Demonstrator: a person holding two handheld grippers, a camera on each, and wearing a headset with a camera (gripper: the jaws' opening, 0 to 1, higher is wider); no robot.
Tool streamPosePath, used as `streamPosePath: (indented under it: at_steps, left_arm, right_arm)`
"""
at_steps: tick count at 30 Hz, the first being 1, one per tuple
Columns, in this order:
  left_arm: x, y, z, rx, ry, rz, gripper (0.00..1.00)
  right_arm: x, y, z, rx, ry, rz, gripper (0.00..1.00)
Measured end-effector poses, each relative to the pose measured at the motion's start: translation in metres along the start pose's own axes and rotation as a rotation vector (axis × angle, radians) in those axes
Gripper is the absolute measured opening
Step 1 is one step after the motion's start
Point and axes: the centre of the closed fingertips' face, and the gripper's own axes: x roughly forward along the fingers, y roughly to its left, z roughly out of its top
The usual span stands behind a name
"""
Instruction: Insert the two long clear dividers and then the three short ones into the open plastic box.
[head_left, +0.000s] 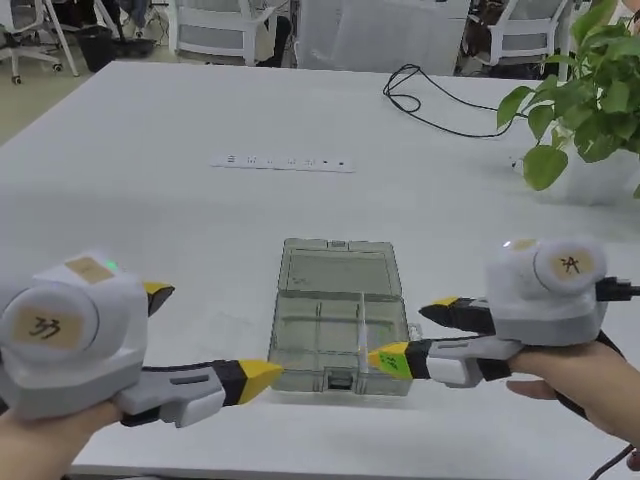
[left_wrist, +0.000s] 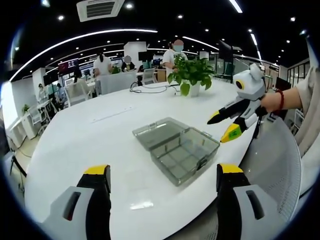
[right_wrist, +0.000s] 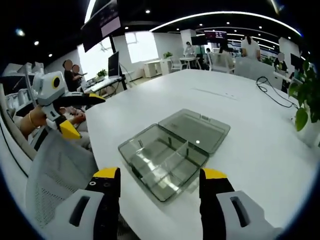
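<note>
L hand-held gripper (head_left: 218, 331) & R hand-held gripper (head_left: 405, 334) both wide open, empty, flank open box (head_left: 340, 340) on worktop (head_left: 200, 200). Head view: divider grid (head_left: 338, 325) inside. Gripper views: ppl (left_wrist: 102, 65) in bkgd.

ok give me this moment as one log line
left hand-held gripper: open, empty | right hand-held gripper: open, empty | plastic box: lid open, on table | dividers: some standing inside
</note>
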Motion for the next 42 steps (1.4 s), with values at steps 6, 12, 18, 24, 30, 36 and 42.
streamPosePath:
  at_steps: [6,12,18,24,30,36,42]
  left_arm:
    - [0.000,0.003,-0.006,-0.007,0.030,0.008,0.86]
    - [0.004,0.008,-0.023,-0.033,0.125,0.010,0.76]
    - [0.011,0.022,-0.038,-0.017,0.217,0.053,0.71]
    - [0.019,0.033,-0.052,-0.055,0.271,0.059,0.66]
    - [0.027,0.041,-0.069,-0.104,0.321,0.067,0.57]
    - [0.037,0.048,-0.082,-0.132,0.353,0.076,0.51]
    - [0.046,0.050,-0.094,-0.153,0.390,0.077,0.47]
  right_arm:
    - [-0.007,0.000,0.001,-0.003,-0.024,0.002,0.67]
    - [-0.008,0.002,0.002,-0.008,-0.039,0.010,0.68]
    - [-0.010,0.006,0.003,-0.006,-0.050,0.016,0.68]
    - [-0.012,0.007,0.003,-0.012,-0.056,0.009,0.68]
    - [-0.013,0.009,-0.001,-0.039,-0.041,0.001,0.67]
    - [-0.013,0.008,-0.006,-0.014,-0.043,-0.003,0.66]
    - [-0.014,0.006,-0.007,0.020,-0.056,-0.010,0.65]
